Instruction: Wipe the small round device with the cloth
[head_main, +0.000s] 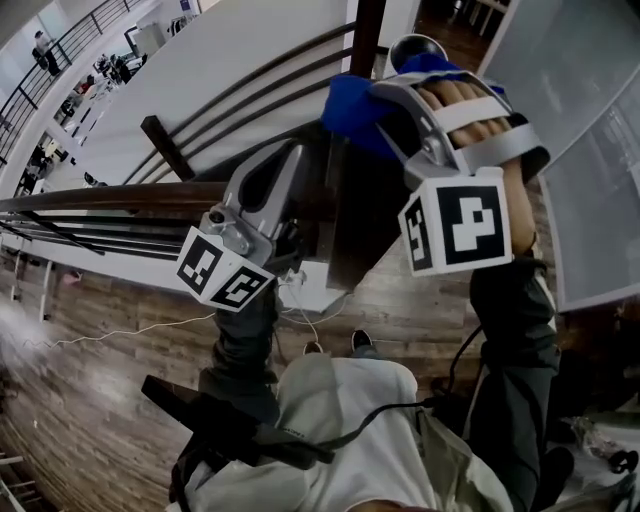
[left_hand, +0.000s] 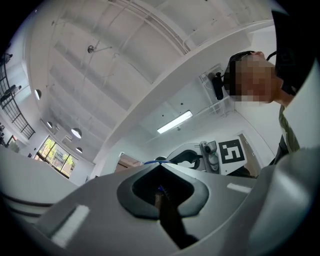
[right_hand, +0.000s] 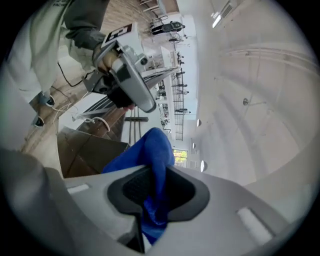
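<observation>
Wooden flooring (head_main: 90, 330) and a dark railing (head_main: 120, 195) lie below us. Our right gripper (right_hand: 159, 175) is clenched on the blue cloth (right_hand: 150, 147). A dark round shape, seemingly the small round device (head_main: 415, 45), peeks out at the cloth's 12 o'clock, just beside it. Our left gripper (left_hand: 159, 167), at 8 o'clock of the right, has its jaws pressed together.

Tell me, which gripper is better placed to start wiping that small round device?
Right. The right gripper is shut on the blue cloth and, in the head view, sits just beside the dark round device. The left gripper is shut, holds no cloth and sits farther away.
</observation>
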